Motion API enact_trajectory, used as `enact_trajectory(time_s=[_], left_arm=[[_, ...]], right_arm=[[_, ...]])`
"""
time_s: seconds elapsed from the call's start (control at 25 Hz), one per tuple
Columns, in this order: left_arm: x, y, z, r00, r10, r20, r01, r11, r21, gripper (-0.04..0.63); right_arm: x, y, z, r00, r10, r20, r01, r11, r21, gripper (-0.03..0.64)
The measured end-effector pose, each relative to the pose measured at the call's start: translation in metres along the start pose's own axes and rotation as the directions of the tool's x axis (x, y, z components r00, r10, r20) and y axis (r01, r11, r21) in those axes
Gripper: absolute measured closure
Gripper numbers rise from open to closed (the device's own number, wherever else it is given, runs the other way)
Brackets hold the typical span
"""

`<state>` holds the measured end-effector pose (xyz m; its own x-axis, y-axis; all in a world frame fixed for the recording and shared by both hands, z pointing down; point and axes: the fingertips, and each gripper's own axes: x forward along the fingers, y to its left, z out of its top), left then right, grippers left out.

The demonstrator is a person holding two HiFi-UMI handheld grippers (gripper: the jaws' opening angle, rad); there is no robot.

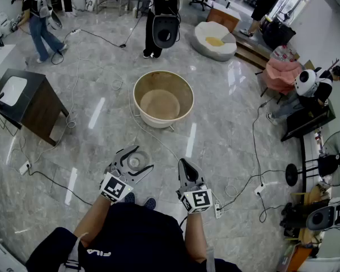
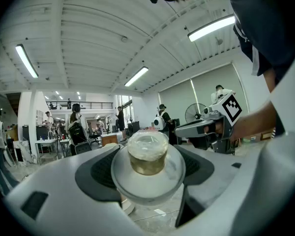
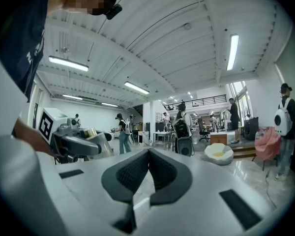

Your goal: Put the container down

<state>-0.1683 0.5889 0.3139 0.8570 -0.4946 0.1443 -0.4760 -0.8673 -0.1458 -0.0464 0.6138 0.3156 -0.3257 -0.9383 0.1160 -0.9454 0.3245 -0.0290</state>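
Note:
A small clear round container (image 2: 147, 154) with a wide pale rim and something yellowish inside sits between the jaws of my left gripper (image 2: 147, 173). The dark pads (image 2: 101, 173) close against its rim on both sides, so the gripper is shut on it. In the head view the container (image 1: 135, 162) shows as a pale disc in my left gripper (image 1: 134, 157), held level above the marble floor. My right gripper (image 1: 183, 163) is beside it, a little to the right, with nothing in it. Its pads (image 3: 132, 173) meet at the tips in the right gripper view.
A large beige tub (image 1: 163, 100) stands on the floor ahead. A dark cabinet (image 1: 28, 103) is at the left, and cables (image 1: 255, 169) run across the floor. A white round seat (image 1: 214, 40), a fan (image 1: 328, 166) and several people stand around the room's edges.

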Motion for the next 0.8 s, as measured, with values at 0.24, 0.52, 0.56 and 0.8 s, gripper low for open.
enact_trajectory(time_s=[0.24,0.52,0.56,0.8], left_arm=[[0.014,0.015,0.003,1.000,0.013,0.013,-0.013,1.000,0.014,0.239],[0.020,0.017,0.006,1.000,0.018,0.020,-0.018,1.000,0.007,0.239],[0.020,0.018,0.006,1.000,0.021,0.020,-0.021,1.000,0.007,0.239],[0.013,0.025,-0.001,0.999,0.047,0.011,-0.047,0.999,-0.005,0.239]], right_arm=[[0.017,-0.014,-0.001,1.000,-0.003,-0.009,0.003,0.999,-0.040,0.588],[0.016,-0.022,0.004,1.000,-0.008,-0.003,0.008,0.998,-0.058,0.589],[0.016,-0.022,0.004,1.000,-0.008,-0.004,0.007,0.998,-0.061,0.589],[0.016,-0.021,0.009,0.999,0.002,0.043,-0.002,1.000,0.002,0.588]])
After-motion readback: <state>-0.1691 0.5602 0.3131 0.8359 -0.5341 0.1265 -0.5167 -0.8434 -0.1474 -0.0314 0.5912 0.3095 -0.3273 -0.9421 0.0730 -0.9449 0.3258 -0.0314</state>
